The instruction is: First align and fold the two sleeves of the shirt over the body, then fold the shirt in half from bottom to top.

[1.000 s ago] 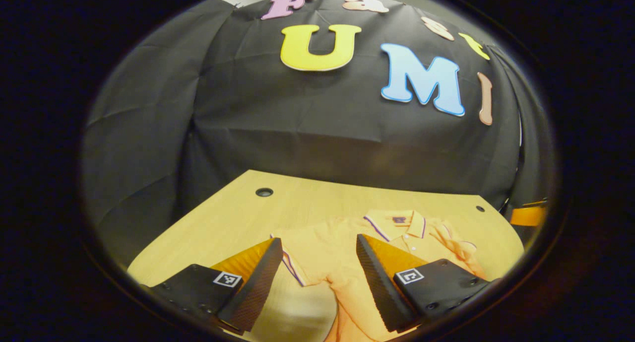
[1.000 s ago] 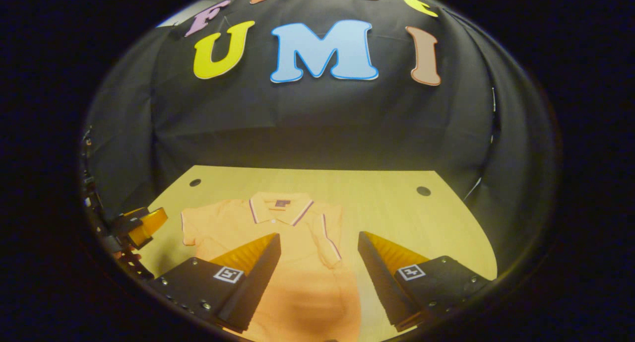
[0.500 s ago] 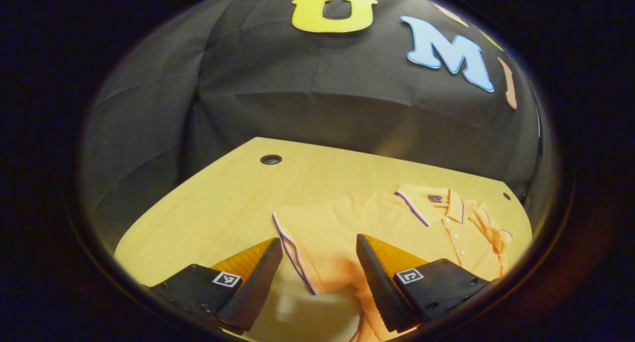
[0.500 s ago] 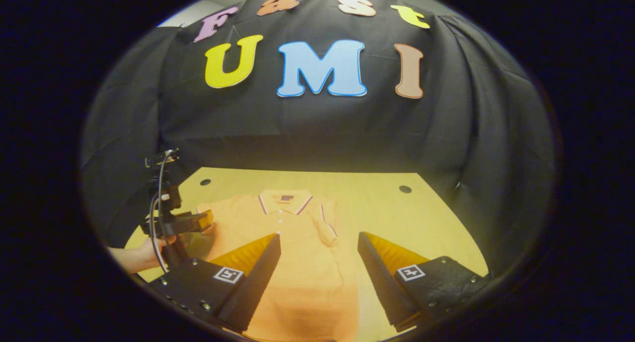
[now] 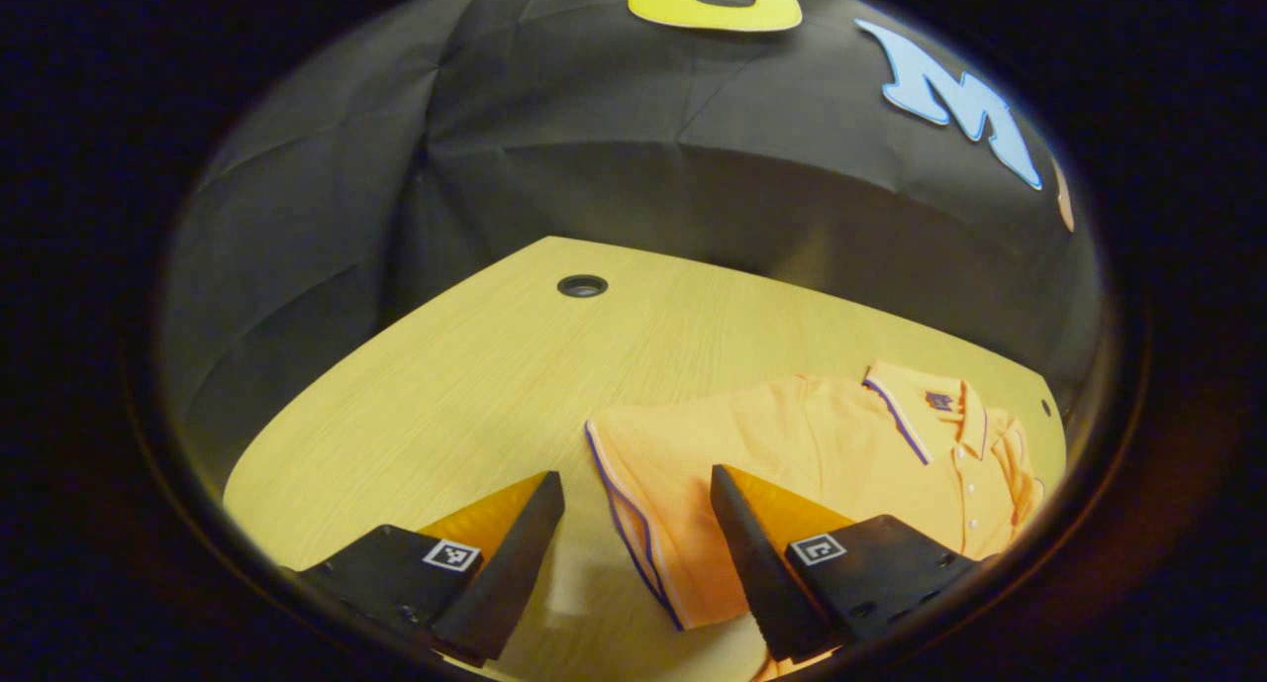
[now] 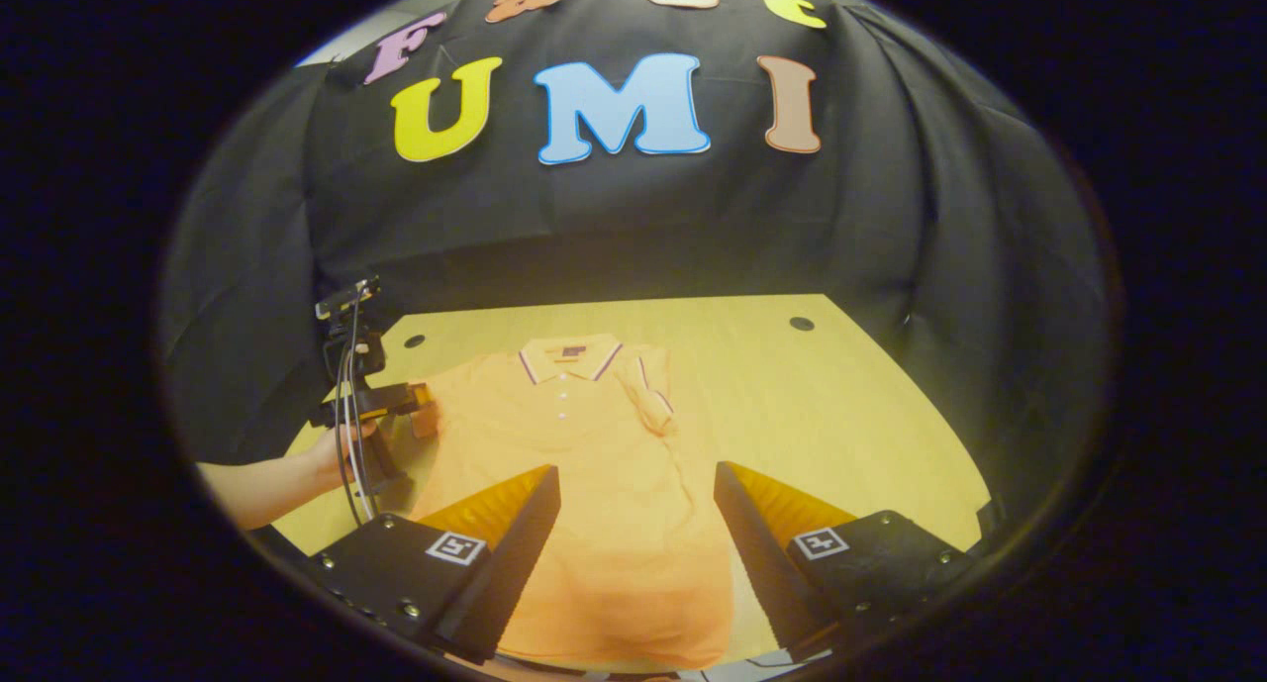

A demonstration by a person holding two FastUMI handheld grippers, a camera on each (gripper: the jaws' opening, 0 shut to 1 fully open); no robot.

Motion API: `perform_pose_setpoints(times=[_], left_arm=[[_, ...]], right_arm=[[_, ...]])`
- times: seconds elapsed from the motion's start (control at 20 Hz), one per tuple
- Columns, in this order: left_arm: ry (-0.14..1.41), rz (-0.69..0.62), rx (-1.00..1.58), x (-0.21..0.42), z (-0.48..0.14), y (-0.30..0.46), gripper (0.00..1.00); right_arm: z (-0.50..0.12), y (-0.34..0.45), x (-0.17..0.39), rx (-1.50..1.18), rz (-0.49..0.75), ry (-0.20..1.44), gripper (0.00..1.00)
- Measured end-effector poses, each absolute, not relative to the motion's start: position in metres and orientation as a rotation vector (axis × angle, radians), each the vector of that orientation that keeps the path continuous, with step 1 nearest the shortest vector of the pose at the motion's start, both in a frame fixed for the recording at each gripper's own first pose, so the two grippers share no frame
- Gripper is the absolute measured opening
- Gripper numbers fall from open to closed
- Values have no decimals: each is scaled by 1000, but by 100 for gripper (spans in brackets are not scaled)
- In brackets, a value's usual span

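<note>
An orange polo shirt [image 6: 594, 484] lies flat on the wooden table [image 6: 841, 405], collar [image 6: 569, 353] toward the wall. One sleeve [image 6: 655, 397] is folded in over the body. The other sleeve [image 5: 653, 504], edged with a dark stripe, lies spread out to the side. My left gripper [image 5: 638, 553] stands open low over that sleeve's cuff, one finger on each side of its edge. In the right gripper view the left gripper [image 6: 401, 402] sits at the shirt's side, held by a hand [image 6: 332, 454]. My right gripper [image 6: 638, 553] hangs open above the shirt's lower body near the hem.
The table [image 5: 445, 395] has round cable holes [image 5: 581, 286] near its back corners [image 6: 801, 323]. Black cloth walls close in the back and sides. Bare wood lies on both sides of the shirt. A cable hangs from the left gripper's handle [image 6: 346, 405].
The left gripper has swung left and down to the spread sleeve's cuff. The right gripper has drawn back, so the shirt's hem now shows. Both stay open.
</note>
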State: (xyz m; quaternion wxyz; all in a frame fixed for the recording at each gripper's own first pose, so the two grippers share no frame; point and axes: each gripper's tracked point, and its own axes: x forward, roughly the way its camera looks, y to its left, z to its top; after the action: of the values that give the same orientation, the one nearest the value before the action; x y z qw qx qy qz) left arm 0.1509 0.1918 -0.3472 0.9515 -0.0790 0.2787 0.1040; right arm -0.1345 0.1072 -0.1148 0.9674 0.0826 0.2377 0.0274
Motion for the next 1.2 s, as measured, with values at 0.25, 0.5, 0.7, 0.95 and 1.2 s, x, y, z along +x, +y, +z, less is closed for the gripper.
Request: perform_pose_setpoints(times=[0.25, 0.5, 0.7, 0.95, 1.2], left_arm=[[615, 153, -53, 158, -351, 177, 92], [619, 112, -30, 160, -353, 168, 52], [620, 100, 10, 162, -352, 160, 16], [562, 84, 43, 168, -331, 146, 10], [514, 18, 57, 169, -304, 111, 10]], right_arm=[[-123, 118, -134, 159, 88, 496, 97], [-128, 128, -133, 160, 132, 505, 97], [-129, 123, -134, 172, 127, 506, 97], [-132, 105, -135, 183, 90, 500, 97], [-141, 94, -134, 209, 70, 513, 97]])
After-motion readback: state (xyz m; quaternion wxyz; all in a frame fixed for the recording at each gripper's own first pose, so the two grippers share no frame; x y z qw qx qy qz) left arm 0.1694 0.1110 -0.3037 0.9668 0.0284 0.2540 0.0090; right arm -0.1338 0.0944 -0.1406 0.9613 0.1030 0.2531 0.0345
